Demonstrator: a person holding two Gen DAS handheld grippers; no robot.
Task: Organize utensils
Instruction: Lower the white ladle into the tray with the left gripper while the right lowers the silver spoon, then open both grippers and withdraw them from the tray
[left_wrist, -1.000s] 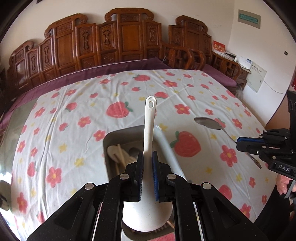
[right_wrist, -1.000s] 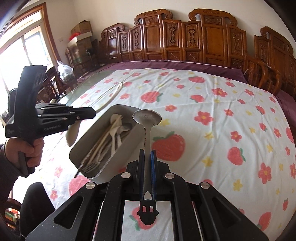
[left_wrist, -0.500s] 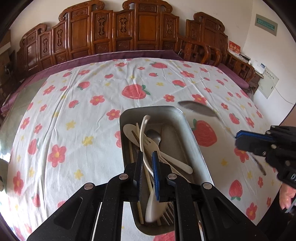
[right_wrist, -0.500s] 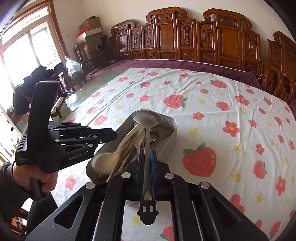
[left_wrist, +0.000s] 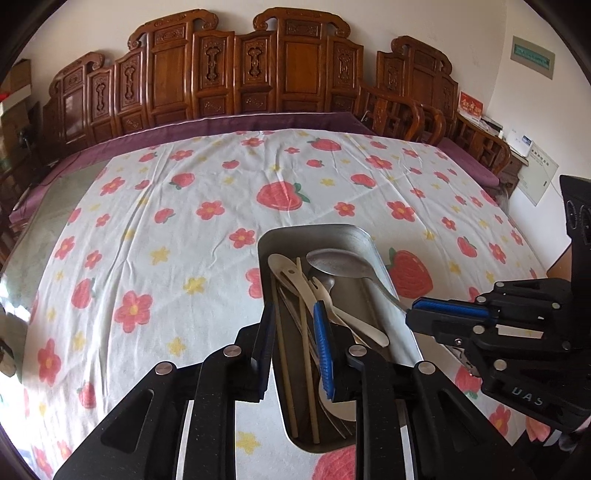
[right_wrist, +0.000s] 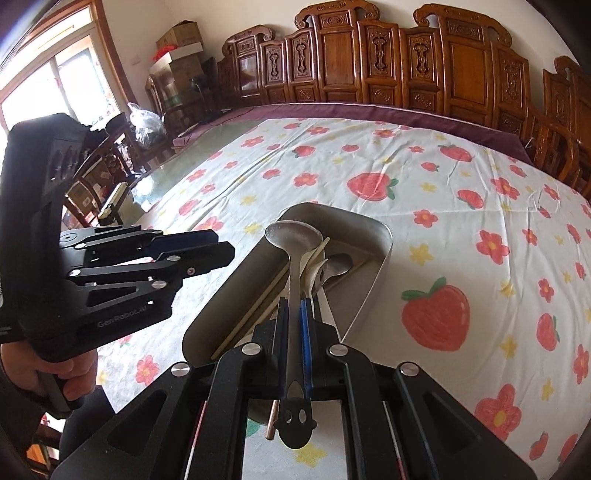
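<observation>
A metal tray on the strawberry-print cloth holds several white spoons, forks and wooden chopsticks. My left gripper hovers over the tray's near end. Its jaws are opening, with nothing pressed between the pads. The white spoon lies in the tray under the right finger. My right gripper is shut on the handle of a metal spoon, whose bowl hangs over the tray. In the left wrist view that metal spoon reaches in from the right gripper.
Carved wooden chairs line the far side of the table. Bare glass tabletop lies left of the cloth, with boxes and a plastic bag by the window. A person's hand holds the left gripper.
The left gripper's jaws have parted and the white spoon now lies in the tray. The right gripper has carried the metal spoon leftward until its bowl is over the tray.
</observation>
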